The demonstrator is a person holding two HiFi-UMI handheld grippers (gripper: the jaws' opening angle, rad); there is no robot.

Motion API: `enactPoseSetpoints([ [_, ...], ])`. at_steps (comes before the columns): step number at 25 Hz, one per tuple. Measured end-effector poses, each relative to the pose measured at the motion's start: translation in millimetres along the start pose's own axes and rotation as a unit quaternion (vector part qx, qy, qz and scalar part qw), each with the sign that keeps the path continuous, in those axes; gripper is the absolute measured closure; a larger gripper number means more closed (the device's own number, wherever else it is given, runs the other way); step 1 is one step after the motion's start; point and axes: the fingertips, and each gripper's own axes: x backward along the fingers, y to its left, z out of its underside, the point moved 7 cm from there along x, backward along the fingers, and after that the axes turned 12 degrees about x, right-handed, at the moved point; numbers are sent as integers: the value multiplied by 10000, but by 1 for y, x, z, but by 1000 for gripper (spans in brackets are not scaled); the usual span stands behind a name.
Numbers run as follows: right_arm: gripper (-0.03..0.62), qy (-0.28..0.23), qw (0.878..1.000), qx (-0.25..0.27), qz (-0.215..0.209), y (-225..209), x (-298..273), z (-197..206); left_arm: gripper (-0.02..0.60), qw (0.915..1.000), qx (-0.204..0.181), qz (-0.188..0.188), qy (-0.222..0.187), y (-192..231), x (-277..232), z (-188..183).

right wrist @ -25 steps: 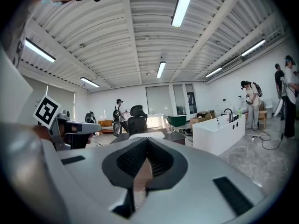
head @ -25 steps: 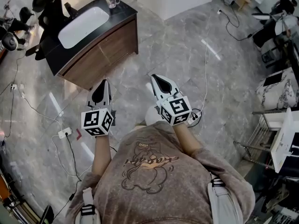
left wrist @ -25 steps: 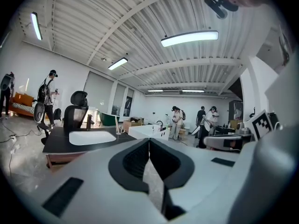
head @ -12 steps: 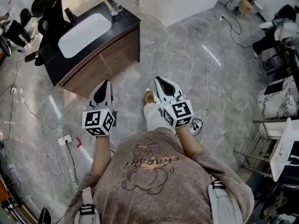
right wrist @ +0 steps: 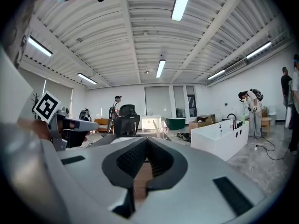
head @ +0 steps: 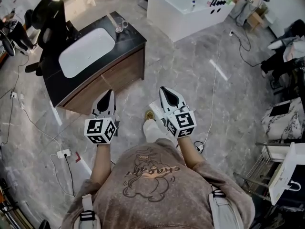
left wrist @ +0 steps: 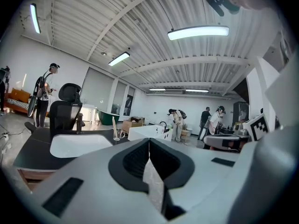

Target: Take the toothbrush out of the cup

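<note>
Left tongs (head: 109, 93) and right tongs (head: 163, 89) are both closed tip to tip with nothing between them. I read that from the gripper views, where the left tongs (left wrist: 149, 141) and right tongs (right wrist: 147, 141) look alike: smooth grey plastic shells, ribbed black pads, and a thin wedge gap behind the touching tips. Both are well apart from the target. The pale thin toothbrush (head: 113, 20) stands tilted in the clear glass handled cup (head: 121, 26). The cup sits at the far corner of the glossy black-topped desk (head: 133, 36), a vanity with brown wood-grain fronts and a white rounded-rectangle basin (head: 86, 46) sunk into it. The floor is polished grey veined marble tile (head: 200, 80). Beyond the desk is a white boxy bathtub (head: 186, 6), and a black office chair (head: 50, 18) is behind it. Only the head view gives the plan layout, the white cables and power strip on the floor (head: 63, 153), and the wearer's brown printed shirt (head: 152, 175). Only the gripper views give the ribbed white ceiling with strip lights (left wrist: 198, 31) and people standing at the far end (left wrist: 176, 124). The left gripper view shows the cup (left wrist: 117, 135) in profile past the basin. The right gripper view shows the bathtub side-on (right wrist: 219, 136) and the left tongs' black-and-white marker cube (right wrist: 46, 106). There the cup is too small for me to make out.
</note>
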Motion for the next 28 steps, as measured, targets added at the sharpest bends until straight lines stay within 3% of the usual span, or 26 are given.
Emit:
enactPoseSetpoints([
  [10, 579, -155, 9994, 130, -264, -91, -96, -23, 565, 9994, 25, -154, -318, 14, -114, -55],
  [16, 579, -166, 9985, 101, -518, -132, -149, -24, 565, 9990, 21, -304, -324, 26, -180, -69],
  [28, 579, -158, 9944, 225, -1024, -155, -242, -29, 565, 9972, 73, -640, -392, 70, -239, -89],
])
